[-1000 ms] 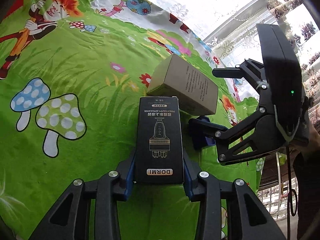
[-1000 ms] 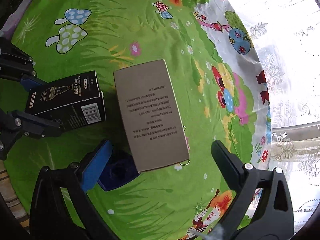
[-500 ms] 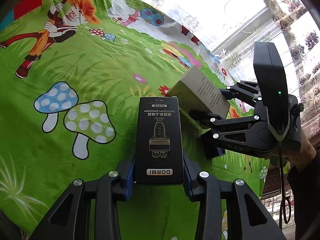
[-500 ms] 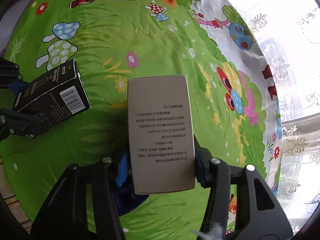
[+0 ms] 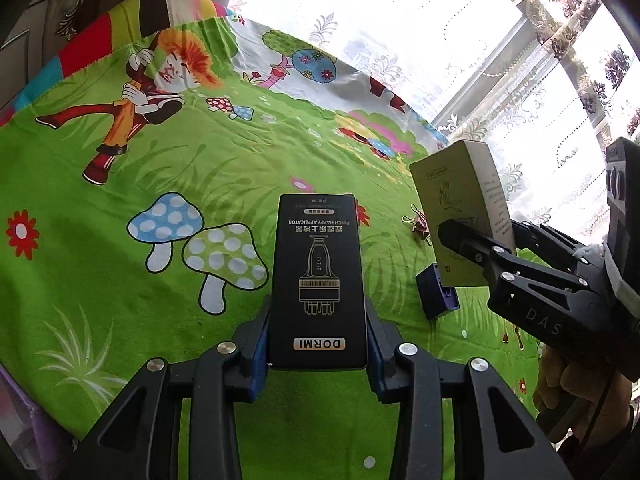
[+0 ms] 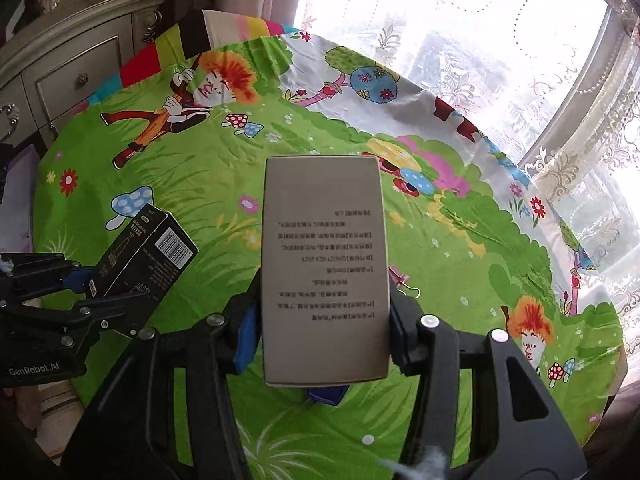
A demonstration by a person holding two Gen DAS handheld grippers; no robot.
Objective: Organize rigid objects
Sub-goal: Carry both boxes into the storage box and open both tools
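Left gripper (image 5: 318,354) clamping the black box (image 5: 318,280) by its long sides near the labelled end, lifting it clear of the tabletop (image 5: 120,200) with the printed face toward the camera. Right gripper (image 6: 324,330) likewise closing on the tan box (image 6: 325,276) across its width, carrying it raised and well apart from the black one. Gripping both near one end, probably leaving the far ends free for setting down side by side. Blue item (image 5: 436,296) lying on the cloth below the tan box, with a binder clip (image 5: 420,226) just beyond; both apparently awaiting sorting. Placement spot not yet evident.
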